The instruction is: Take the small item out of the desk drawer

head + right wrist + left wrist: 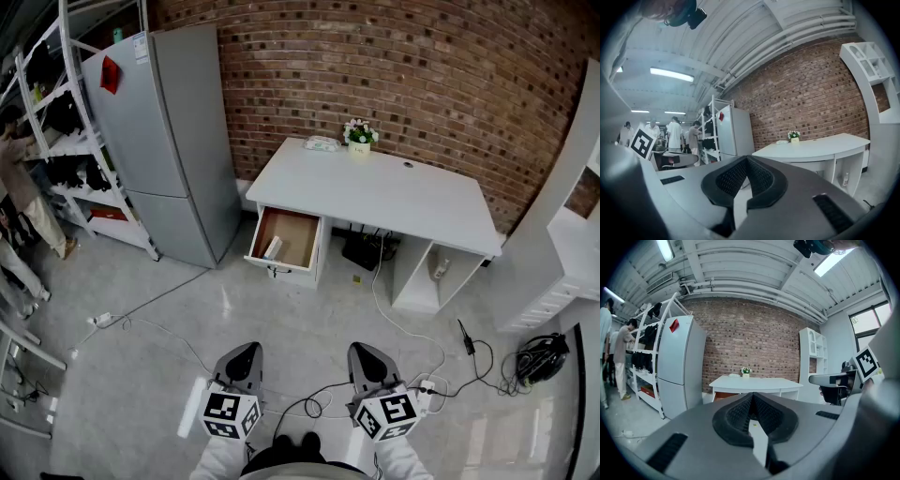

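- Left gripper (246,349) & right gripper (362,347) sit low in head view, side by side over the floor (309,319), each w/ its marker cube nearest the person.
- Left gripper's fingers (738,413) pressed together, tips meeting, nothing btwn them.
- Right gripper's fingers (731,178) likewise pressed together, nothing btwn them.
- Both grippers point roughly level twd the white surface (375,192), well apart from it.
- Drawer (302,246) on the surface's left side is pulled out, wood-brown inside.
- Small item (273,247), whitish, lies in the drawer's left part, against the left wall; can't tell what it is.
- On the surface, back edge: flower pot (359,137) w/ a pale object (321,143) just beside it on the left.
- Grey fridge (169,141) stands left of the surface, against the brick wall (394,66).
- Cables (412,333) trail over the floor btwn the surface & the grippers.
- Open rack (66,141) far left w/ dark items, a person (19,197) next to it.
- White shelf unit (572,234) at right edge.
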Tool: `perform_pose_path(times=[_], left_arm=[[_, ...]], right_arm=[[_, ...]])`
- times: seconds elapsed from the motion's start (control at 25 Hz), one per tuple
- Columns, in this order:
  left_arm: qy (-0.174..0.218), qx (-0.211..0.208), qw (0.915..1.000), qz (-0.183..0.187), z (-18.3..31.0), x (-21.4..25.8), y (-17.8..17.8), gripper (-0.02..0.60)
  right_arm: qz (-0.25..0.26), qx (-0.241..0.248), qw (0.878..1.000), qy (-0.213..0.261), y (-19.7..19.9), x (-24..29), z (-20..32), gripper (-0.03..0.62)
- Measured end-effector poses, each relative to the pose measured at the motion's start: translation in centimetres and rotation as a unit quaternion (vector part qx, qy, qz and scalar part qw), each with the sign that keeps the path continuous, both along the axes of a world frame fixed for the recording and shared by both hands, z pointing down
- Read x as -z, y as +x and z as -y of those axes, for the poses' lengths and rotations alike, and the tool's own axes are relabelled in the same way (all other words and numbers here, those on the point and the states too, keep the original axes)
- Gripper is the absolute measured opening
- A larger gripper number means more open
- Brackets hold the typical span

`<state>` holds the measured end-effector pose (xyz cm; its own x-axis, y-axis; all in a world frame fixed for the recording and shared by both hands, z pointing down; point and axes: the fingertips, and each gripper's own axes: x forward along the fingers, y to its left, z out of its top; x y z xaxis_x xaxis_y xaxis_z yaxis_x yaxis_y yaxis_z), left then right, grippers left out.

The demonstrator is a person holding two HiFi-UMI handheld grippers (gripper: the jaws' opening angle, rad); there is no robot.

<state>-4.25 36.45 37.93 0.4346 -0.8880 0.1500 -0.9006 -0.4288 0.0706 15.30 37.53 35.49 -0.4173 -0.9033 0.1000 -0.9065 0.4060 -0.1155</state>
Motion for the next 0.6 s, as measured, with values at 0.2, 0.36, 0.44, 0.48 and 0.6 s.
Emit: perform_pose_path(times=[0.2, 0.36, 0.44, 0.48, 0.6], left_arm=[[-0.002, 0.008, 0.9999, -0.007, -0.7, 0.1, 0.5, 0.015], [0.001, 0.013, 0.9999, -0.001, -1.3, 0.1, 0.6, 0.015], [0.002, 0.016, 0.9999, 0.003, -1.5, 0.1, 0.6, 0.015], [0.002, 0.018, 0.9998, 0.005, -1.6, 0.1, 0.7, 0.015], [0.003, 0.023, 0.9996, 0.014, -2.1, 0.3, 0.9, 0.015]], right_arm=[[0.007, 0.004, 1.000, -0.003, 0.2, -0.1, -0.6, 0.025], [0.009, 0.011, 1.000, -0.007, 0.4, -0.3, -1.3, 0.026], [0.014, 0.013, 1.000, -0.007, 0.5, -0.5, -1.6, 0.026], [0.017, 0.014, 1.000, -0.008, 0.7, -0.5, -1.8, 0.026], [0.025, 0.015, 0.999, -0.011, 1.0, -0.6, -2.2, 0.026]])
